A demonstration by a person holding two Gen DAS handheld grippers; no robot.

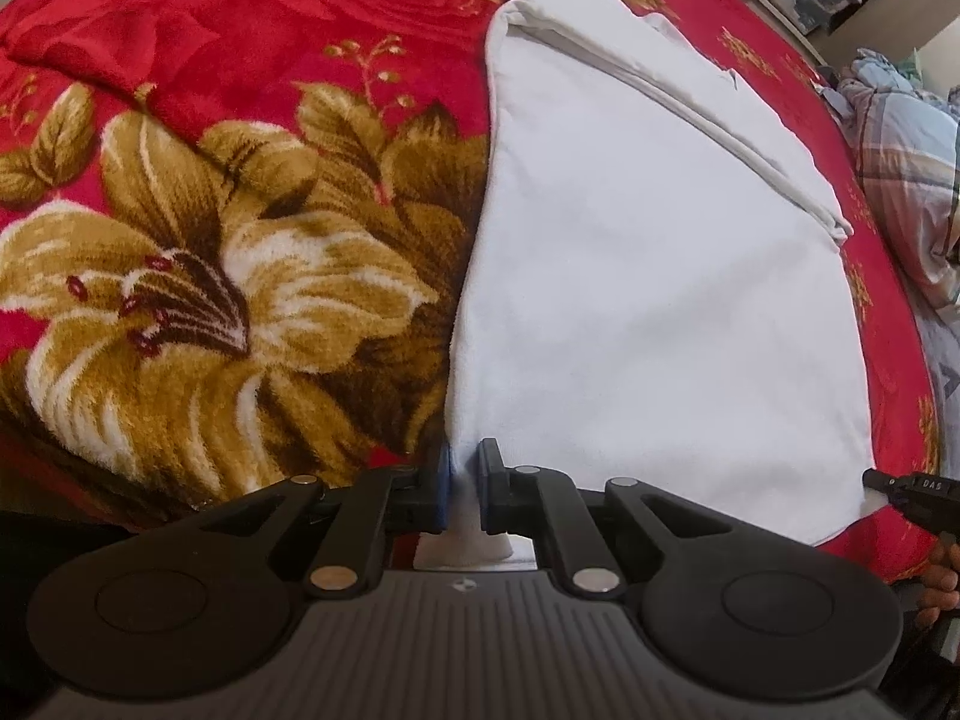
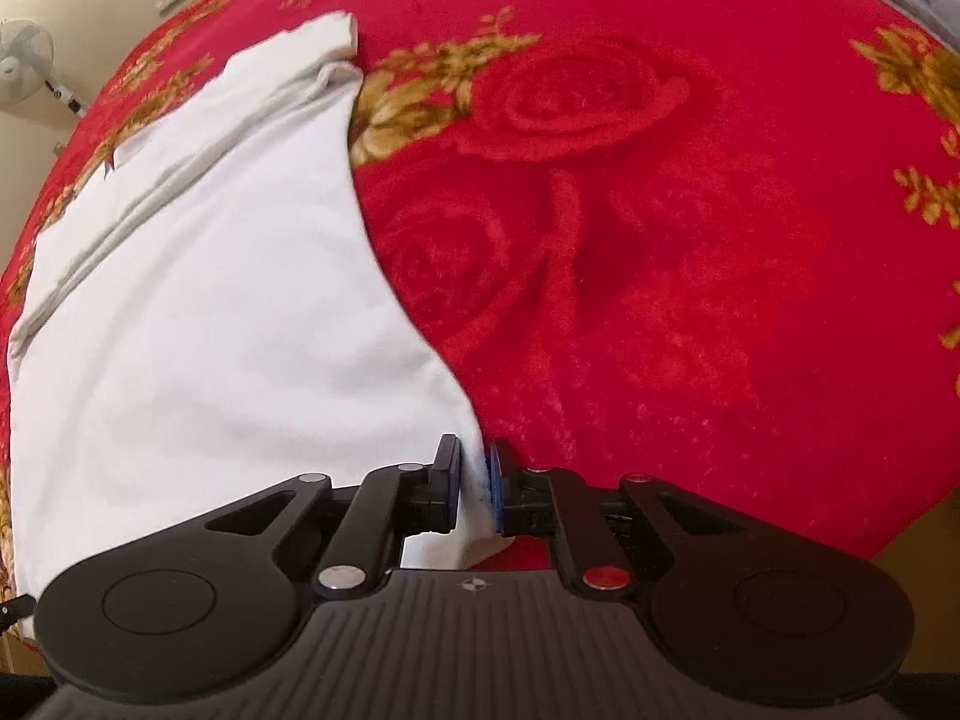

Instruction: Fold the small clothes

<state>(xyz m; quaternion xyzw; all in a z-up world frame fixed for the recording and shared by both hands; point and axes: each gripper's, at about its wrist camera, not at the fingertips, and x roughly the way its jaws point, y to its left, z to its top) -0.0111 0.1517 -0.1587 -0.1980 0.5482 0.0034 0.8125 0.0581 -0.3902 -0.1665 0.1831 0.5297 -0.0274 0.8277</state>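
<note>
Grippers pinch white garment (image 1: 648, 300) on red blanket (image 1: 240, 30).
Left gripper (image 1: 462, 480) and right gripper (image 2: 474, 480) clench its near corners, lower centre; probably a shirt.

White garment (image 2: 198, 300), partly folded, lies flat on a red blanket (image 2: 690, 276) with gold flower patterns and raised rose shapes. Right gripper (image 2: 474, 483), pointing down at the blanket, has its jaws closed on the garment's near right corner. A white fan (image 2: 24, 60) stands at upper left, against a pale wall.
</note>
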